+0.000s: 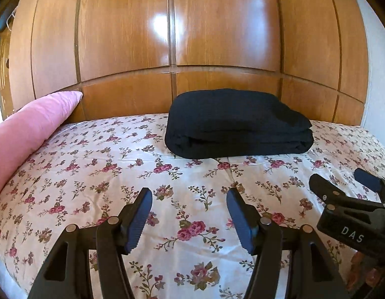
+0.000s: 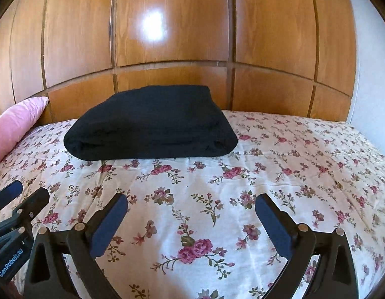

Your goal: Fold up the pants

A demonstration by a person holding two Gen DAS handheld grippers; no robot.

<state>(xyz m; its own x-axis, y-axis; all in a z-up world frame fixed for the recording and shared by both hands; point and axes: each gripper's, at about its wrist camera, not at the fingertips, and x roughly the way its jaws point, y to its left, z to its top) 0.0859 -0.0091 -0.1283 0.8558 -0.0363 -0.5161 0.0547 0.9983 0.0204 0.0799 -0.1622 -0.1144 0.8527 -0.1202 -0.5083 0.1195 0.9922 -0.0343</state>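
one folded pants (image 1: 238,124) bundle, one pillow (image 1: 25,129).

Bright daylight; glare spot on the glossy wardrobe (image 1: 167,25); fisheye bends edges; corners dark.

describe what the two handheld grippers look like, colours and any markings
Both are black plastic with two angled fingers, dark blue ribbed pads and round silver pivot pins. The left gripper shows grey-blue pads; seen from the right camera its body carries blue "GenRobot.AI" lettering. The right gripper has the same build, and white letters "DAS" show on its body in the left view. No cables visible.
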